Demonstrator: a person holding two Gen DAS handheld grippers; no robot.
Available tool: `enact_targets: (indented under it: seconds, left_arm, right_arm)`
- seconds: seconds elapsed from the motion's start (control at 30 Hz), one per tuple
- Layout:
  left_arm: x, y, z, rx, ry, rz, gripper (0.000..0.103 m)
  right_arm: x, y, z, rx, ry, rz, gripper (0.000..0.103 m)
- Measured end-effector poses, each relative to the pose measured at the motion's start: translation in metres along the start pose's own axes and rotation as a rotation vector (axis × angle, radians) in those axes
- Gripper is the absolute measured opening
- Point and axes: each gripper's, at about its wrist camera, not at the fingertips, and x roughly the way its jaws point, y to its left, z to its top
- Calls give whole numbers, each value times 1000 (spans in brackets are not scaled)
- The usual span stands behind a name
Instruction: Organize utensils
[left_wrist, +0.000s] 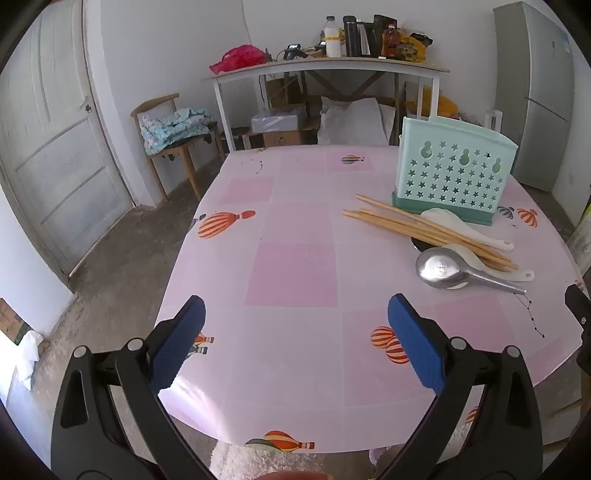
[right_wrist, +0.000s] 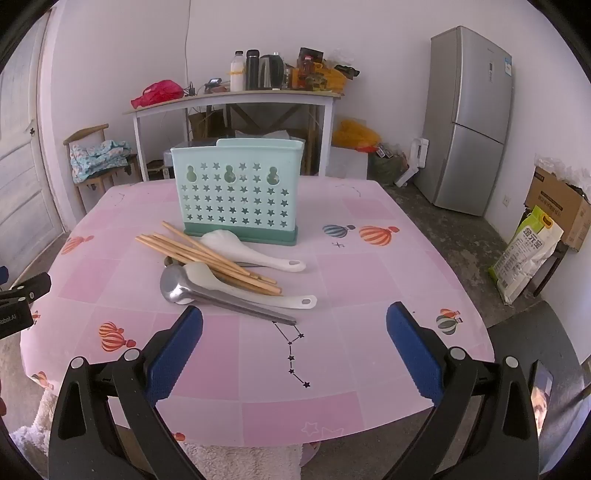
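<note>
Here chopsticks (right_wrist: 207, 254) overlie spoons (right_wrist: 255, 254) beside holder (right_wrist: 236, 192).

The bench (right_wrist: 369, 280) has a pink checked cover with balloon prints. A green holder (right_wrist: 236, 192) with star holes stands upright on it, toward the far side. Just in front of the holder lies a loose pile: chopsticks (right_wrist: 207, 254), two white spoons (right_wrist: 258, 254) and a metal spoon (right_wrist: 207, 291). The chopsticks lie across the nearer white spoon, and the metal spoon touches it. One white spoon touches the holder's base.
</note>
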Motion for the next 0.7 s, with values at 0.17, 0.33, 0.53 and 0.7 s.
enact_targets:
  seconds: [0.17,0.33,0.53,0.7]
  left_arm:
    - [-3,-2,-1,3,-7,8,96]
    - [7,1,-5,-4,8,2,96]
    - [9,2,-1,-8,18,1,96]
    - [10,1,-1,-9,20,2,96]
  right_arm:
    - [1,1,0,1,3,1,97]
    - [1,2,1,-3,4,-1,97]
    - [2,3,1,-4,6,-4,97]
    - [2,3,1,-5,6,-4,97]
